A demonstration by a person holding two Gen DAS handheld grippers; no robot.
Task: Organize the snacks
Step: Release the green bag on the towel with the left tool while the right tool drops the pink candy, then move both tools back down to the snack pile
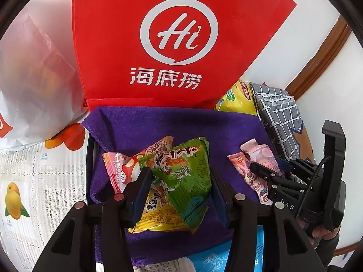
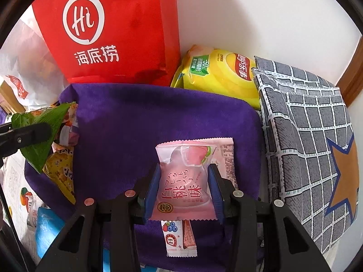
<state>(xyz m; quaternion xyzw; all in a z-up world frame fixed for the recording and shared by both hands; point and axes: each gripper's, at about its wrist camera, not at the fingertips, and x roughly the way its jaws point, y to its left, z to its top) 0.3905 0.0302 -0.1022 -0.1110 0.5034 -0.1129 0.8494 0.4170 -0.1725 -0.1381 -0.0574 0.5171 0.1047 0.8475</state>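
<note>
Over purple cloth [image 2: 140, 122]: L claw [image 1: 180, 190] pinching green packet [image 1: 183, 176], R claw [image 2: 184, 188] pinching pink packet [image 2: 186, 181].

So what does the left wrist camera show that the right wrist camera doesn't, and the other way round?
Only the left wrist view shows the left gripper clamped on the green snack packet, the pink mushroom packet beside it, and the fruit-print paper.

Only the right wrist view shows the right gripper squeezing the pink peach packet, with a berry bar below it.

Both show the purple cloth, red bag, yellow chip bag and grey checked pouch.
</note>
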